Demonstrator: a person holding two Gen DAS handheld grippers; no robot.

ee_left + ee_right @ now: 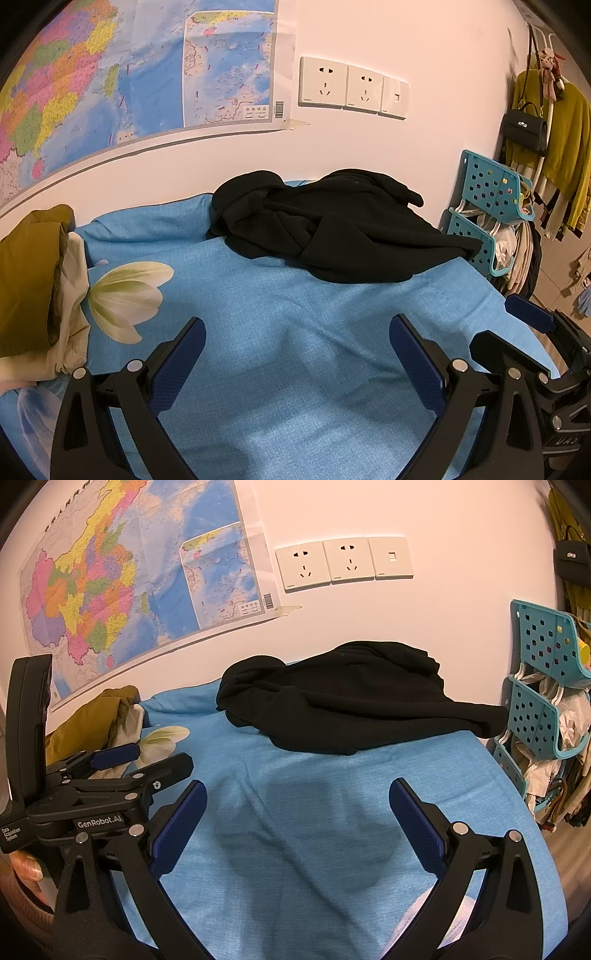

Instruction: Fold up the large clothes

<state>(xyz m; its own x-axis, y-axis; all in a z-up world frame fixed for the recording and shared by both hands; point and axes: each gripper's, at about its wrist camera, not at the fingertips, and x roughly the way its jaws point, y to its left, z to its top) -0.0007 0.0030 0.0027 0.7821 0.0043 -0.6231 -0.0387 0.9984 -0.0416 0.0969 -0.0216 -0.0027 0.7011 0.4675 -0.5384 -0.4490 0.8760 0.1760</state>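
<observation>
Black garment bunched, untouched; left gripper and right gripper wide, empty. Risk: pinching multiple layers.

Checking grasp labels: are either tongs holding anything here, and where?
Nothing held. Left tongs and right tongs are both open over the blue bedsheet; the black garment lies untouched.

garment on bed, far end | pile left
</observation>
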